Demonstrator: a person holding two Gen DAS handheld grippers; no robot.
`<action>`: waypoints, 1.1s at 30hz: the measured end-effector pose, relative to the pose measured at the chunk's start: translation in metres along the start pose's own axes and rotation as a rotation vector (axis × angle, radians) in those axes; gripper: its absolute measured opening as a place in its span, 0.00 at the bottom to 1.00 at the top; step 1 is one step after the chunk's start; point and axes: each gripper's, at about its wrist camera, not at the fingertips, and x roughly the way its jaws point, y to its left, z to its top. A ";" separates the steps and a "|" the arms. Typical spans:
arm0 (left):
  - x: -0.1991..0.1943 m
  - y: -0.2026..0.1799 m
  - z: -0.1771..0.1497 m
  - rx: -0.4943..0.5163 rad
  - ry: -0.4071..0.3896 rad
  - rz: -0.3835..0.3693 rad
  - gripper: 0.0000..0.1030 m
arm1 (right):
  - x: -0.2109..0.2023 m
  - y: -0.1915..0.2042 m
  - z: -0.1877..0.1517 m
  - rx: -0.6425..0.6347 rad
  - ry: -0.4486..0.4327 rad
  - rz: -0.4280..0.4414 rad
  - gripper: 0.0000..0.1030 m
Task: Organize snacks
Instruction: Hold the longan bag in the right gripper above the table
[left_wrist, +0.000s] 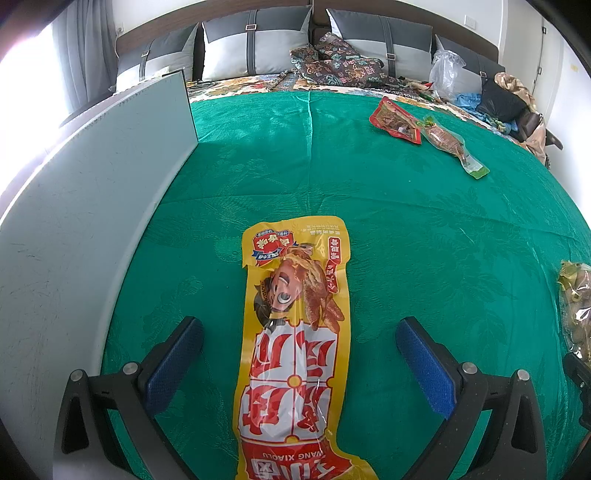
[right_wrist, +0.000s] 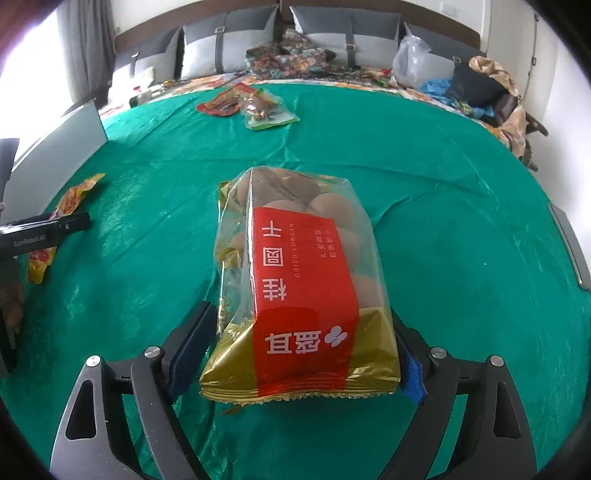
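Observation:
A long yellow and red snack packet (left_wrist: 295, 332) lies flat on the green cloth between the fingers of my left gripper (left_wrist: 299, 343), which is open and clear of it on both sides. My right gripper (right_wrist: 303, 332) is shut on a clear bag of dried longan (right_wrist: 299, 280) with a red label and gold bottom, gripping its near end. The yellow packet (right_wrist: 62, 218) and the left gripper (right_wrist: 44, 230) also show at the left of the right wrist view. A red packet (left_wrist: 395, 120) and a clear green-edged packet (left_wrist: 452, 144) lie far right on the cloth.
A pale grey upright panel (left_wrist: 92, 206) stands along the cloth's left edge. A grey rail (right_wrist: 569, 243) borders the right. Pillows (left_wrist: 255, 44), a patterned cushion (left_wrist: 332, 62), a plastic bag (left_wrist: 445, 72) and dark clothes (left_wrist: 498, 96) lie at the bed's head.

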 end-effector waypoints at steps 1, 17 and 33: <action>0.000 0.000 0.000 0.000 0.000 0.000 1.00 | -0.001 -0.001 -0.001 0.001 0.000 -0.001 0.86; -0.001 0.000 -0.001 0.000 -0.001 0.000 1.00 | -0.002 -0.002 -0.005 -0.002 -0.004 -0.003 0.87; -0.001 0.000 -0.001 0.000 -0.001 0.001 1.00 | -0.002 -0.002 -0.007 -0.002 -0.004 -0.004 0.87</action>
